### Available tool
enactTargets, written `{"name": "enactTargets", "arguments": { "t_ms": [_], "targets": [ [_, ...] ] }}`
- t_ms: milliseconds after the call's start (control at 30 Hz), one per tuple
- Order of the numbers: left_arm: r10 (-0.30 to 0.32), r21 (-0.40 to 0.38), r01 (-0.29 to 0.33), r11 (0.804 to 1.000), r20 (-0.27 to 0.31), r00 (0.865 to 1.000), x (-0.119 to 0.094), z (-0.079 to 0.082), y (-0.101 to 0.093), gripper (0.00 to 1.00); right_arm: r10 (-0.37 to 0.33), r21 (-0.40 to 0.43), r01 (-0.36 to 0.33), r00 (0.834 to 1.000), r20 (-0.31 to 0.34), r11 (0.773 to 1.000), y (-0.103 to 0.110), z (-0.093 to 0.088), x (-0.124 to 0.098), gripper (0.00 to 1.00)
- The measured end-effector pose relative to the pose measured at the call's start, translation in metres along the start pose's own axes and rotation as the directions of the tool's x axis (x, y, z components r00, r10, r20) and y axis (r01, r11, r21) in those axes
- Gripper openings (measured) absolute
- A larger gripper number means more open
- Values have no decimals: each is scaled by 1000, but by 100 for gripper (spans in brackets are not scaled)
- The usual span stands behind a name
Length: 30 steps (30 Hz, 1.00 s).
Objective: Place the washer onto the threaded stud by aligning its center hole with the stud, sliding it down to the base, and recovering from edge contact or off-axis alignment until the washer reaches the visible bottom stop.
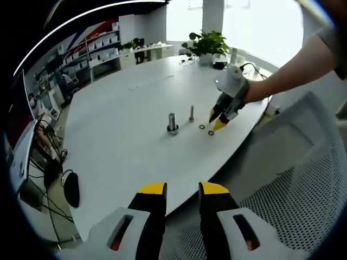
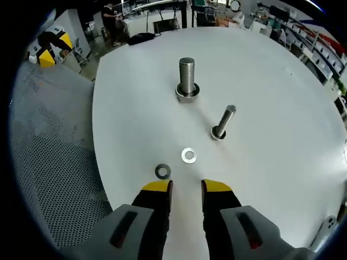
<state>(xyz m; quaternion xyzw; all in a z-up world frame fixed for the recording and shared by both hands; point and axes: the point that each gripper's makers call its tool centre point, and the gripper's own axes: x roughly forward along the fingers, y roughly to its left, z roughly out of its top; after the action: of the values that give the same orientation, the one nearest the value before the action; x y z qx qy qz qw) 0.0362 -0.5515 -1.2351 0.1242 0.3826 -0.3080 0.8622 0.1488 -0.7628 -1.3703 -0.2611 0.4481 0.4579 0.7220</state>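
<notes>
My right gripper [image 2: 186,188] hangs low over the white round table [image 2: 271,179], its yellow-tipped black jaws a narrow gap apart with nothing between them. Just ahead of the left jaw tip lies a dark grey flat metal washer [image 2: 162,171], flat on the table and almost touching that tip in the right gripper view. A little further out, ahead of the gap, lies a bright silver flat washer [image 2: 188,156], also flat and apart from the dark one. Beyond it and to the right stands a slim silver threaded stud [image 2: 224,122] on its base, free of any washer. Further out still, straight ahead, stands a thicker silver threaded bolt [image 2: 186,79], upright on its hexagonal base.

My left gripper [image 1: 181,190] is held back off the table edge, its jaws slightly parted and empty. Well ahead of it, in the left gripper view, the thick bolt [image 1: 172,123] and slim stud [image 1: 191,113] stand side by side, with the two washers [image 1: 206,129] just to their right and my right gripper [image 1: 216,120] pointing down at them. A potted green plant [image 1: 206,44] sits at the table's far end
</notes>
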Motion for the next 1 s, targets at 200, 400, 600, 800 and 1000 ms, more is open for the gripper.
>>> {"name": "enactTargets", "arguments": {
  "t_ms": [200,400,600,800,1000],
  "targets": [
    [-2,0,2,1000,11,1000,0,2,0,21,4,-49,-4,1000,-9,999,6,6,-1,24],
    [-3,-1,3,1000,21,1000,-1,4,0,21,38,-101,-39,999,-19,994,21,13,1,24],
    [0,1,0,1000,26,1000,-1,4,1,21,34,-214,-52,996,-88,976,28,11,6,23],
    [3,1,-3,1000,29,1000,-2,4,1,21,52,-227,-78,992,-119,971,27,11,11,21],
    [-8,1,8,1000,27,1000,-1,5,-1,21,61,-248,-95,988,-144,964,29,15,13,19]
  ]
}}
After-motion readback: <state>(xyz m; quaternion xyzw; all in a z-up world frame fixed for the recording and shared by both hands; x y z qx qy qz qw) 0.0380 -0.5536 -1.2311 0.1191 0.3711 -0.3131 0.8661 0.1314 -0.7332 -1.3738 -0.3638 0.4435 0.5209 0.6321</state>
